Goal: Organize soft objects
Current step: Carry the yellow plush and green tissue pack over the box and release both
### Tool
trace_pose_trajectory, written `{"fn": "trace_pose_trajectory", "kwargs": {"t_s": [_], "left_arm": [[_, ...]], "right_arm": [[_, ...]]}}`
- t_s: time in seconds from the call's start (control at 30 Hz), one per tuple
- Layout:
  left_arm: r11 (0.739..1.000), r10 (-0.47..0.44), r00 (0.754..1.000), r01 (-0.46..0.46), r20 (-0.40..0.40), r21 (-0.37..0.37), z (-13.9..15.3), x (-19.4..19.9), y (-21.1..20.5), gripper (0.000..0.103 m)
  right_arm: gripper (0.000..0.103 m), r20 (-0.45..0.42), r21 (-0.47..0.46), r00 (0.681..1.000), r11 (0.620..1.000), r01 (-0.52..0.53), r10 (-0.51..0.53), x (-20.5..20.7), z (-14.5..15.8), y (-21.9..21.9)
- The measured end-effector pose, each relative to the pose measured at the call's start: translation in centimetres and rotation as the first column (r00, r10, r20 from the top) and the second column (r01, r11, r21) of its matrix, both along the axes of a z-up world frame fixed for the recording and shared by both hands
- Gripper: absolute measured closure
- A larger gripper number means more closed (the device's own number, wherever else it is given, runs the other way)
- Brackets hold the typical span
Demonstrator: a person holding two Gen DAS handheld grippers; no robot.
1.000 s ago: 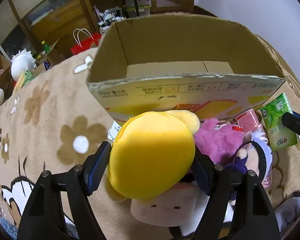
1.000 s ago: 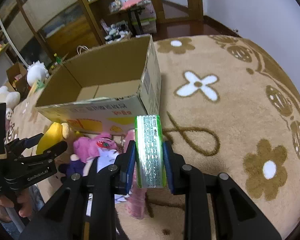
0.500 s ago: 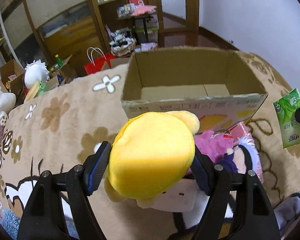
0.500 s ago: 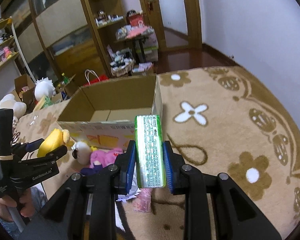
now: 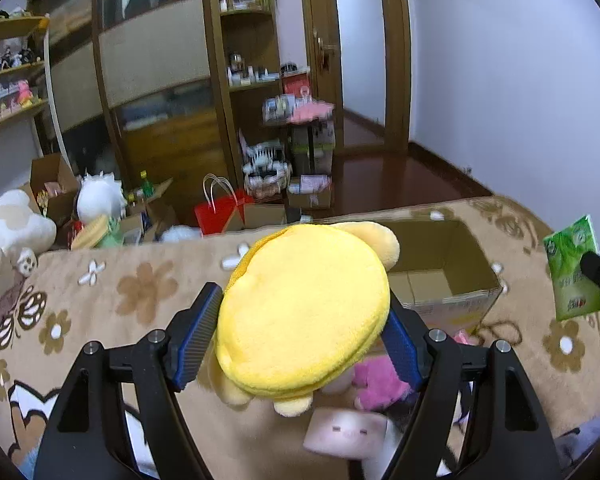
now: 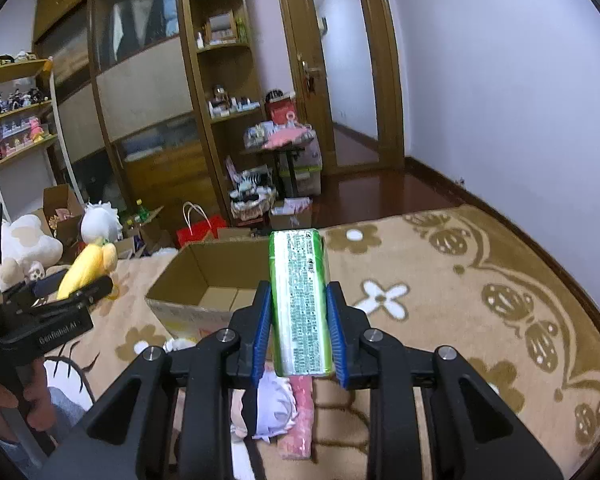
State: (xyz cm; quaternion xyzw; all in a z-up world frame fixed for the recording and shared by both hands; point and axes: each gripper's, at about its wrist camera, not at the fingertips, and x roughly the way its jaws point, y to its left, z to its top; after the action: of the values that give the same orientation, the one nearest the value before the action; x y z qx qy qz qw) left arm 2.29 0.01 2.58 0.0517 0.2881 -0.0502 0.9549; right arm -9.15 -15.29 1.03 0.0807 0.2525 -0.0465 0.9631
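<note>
Left gripper (image 5: 300,332) clamped on yellow plush toy (image 5: 304,312); right gripper (image 6: 300,332) clamped on green tissue pack (image 6: 300,300), above cardboard box (image 6: 204,280).

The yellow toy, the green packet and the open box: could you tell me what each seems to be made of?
Yellow toy: plush fabric, matte and fuzzy, with a stitched seam round its edge. Green packet: probably thin plastic film, glossy, with highlights along its printed side; contents not visible. Open box: corrugated cardboard, dull brown, with raw cut edges and a printed outer face.
</note>
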Motion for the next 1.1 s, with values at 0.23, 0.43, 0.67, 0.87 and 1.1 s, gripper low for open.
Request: {"fn": "trace_pose_trajectory", "kwargs": {"t_s": [0.23,0.43,0.67,0.87,1.1], "left_arm": [[1.0,-0.018,0.997,0.017,0.078,0.018,1.6,1.4,-1.1,0.028],[0.999,-0.039,0.995,0.035,0.092,0.037,1.6,2.7,-2.2,0.028],[0.997,-0.058,0.995,0.055,0.079,0.048,1.0,4.4,-3.0,0.028],[0.997,-0.051,0.997,0.048,0.06,0.053,0.4,5.5,-3.2,0.028],[0.997,-0.055,0.998,0.054,0.023,0.061,-0.7,7.1,-3.0,0.028]], "right_arm": [[0.075,0.044,0.017,0.999,1.0,0.015,-0.016,0.3,0.7,0.0],[0.075,0.069,0.017,0.997,1.0,0.018,-0.019,1.5,1.1,-0.2],[0.075,0.088,-0.001,0.996,1.0,0.006,-0.006,3.6,1.0,0.0],[0.075,0.073,-0.042,0.997,0.999,-0.033,0.036,5.3,0.7,0.8],[0.075,0.026,-0.061,0.997,0.995,-0.074,0.075,7.5,-0.6,1.9]]}}
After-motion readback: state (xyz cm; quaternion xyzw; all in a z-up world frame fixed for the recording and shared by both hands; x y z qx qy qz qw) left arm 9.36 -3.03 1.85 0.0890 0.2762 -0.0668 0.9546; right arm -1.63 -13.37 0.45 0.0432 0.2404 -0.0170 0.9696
